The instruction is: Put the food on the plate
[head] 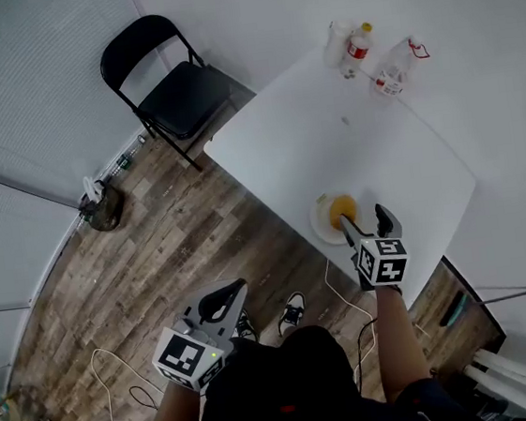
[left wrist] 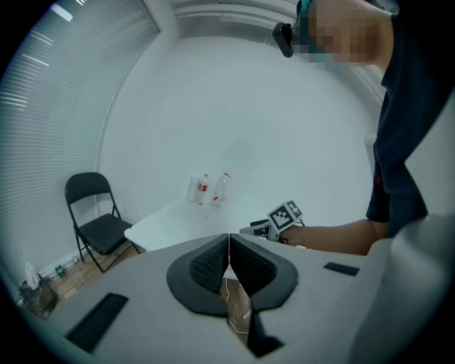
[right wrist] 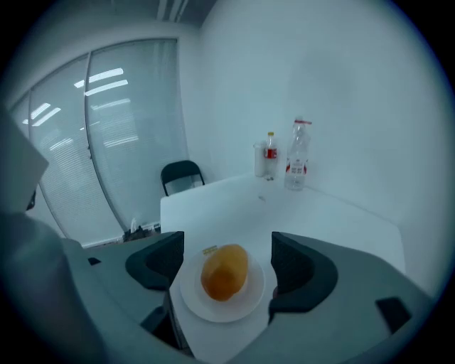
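1. At the lower left of the head view, the left gripper [left wrist: 229,249] hangs off the table over the wood floor [head: 155,255]. Its jaws are pressed together on nothing.
2. At the lower centre-right, the right gripper [head: 364,222] hovers over the plate [right wrist: 213,309] with its jaws wide apart and empty. The food [right wrist: 225,271] shows between them, touching neither.
3. The food, a rounded orange piece, lies on the white plate, so the task looks done. I judge that only lifting the right gripper clear is left.
4. The plate sits close to the near edge of the table [right wrist: 320,220]. A low, sweeping pull-back could nudge it off.
5. Beyond the plate the tabletop is bare and wide. The bottles [right wrist: 297,165] stand well apart at the far corner, and the chair [head: 173,83] stands off the table at the upper left.
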{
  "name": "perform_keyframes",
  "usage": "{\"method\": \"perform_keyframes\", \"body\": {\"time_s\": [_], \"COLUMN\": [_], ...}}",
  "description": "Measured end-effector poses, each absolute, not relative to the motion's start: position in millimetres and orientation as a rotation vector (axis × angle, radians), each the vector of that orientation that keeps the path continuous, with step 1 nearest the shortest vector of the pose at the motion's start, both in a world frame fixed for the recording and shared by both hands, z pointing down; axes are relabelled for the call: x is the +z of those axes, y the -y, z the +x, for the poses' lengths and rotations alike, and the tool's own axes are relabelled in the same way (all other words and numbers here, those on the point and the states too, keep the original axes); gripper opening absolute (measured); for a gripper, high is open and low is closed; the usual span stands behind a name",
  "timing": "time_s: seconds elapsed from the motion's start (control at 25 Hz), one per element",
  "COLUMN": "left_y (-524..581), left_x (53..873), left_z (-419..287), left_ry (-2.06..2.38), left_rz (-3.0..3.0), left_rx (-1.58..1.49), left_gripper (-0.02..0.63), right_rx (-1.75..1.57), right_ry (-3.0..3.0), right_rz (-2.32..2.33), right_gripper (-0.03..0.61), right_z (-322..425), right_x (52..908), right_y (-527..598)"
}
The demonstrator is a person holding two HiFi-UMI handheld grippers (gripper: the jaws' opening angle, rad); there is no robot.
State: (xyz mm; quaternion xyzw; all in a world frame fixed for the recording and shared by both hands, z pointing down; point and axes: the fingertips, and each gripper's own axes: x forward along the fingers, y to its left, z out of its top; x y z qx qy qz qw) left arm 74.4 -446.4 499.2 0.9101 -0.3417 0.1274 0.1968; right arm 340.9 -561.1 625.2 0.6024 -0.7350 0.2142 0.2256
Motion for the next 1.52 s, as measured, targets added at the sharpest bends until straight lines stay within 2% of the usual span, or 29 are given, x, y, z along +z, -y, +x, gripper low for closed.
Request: {"method": "perform_keyframes", "body": {"time_s": [0.28, 0.64, 0.72, 1.0, 1.52], "left_y": [435, 430, 434, 419, 403], "left_x": [467, 400, 385, 340, 320], "left_z": [87, 93, 96, 106, 93], "left_ry": [0.845, 0.796, 0.809, 0.785, 0.806], "left_rz": [2.669, 2.852, 2.876, 2.966, 2.987], "left_rx": [0.269, 0.107, 0.068, -0.018, -0.058], "left_gripper": [0.025, 0.025, 0.025, 0.025, 0.025], "right_rx": [0.355, 0.102, 0.046, -0.125, -0.201], "right_ry": [2.276, 2.29, 2.278, 2.299, 2.372], "right_rz": [1.776, 1.906, 1.932, 2.005, 1.925], "right_gripper": [0.363, 0.072, 0.046, 0.023, 0.023], "right_z": [315, 285, 290, 295, 265], "right_x": [502, 405, 385, 328, 306], "right_y": [508, 431, 415, 368, 355]}}
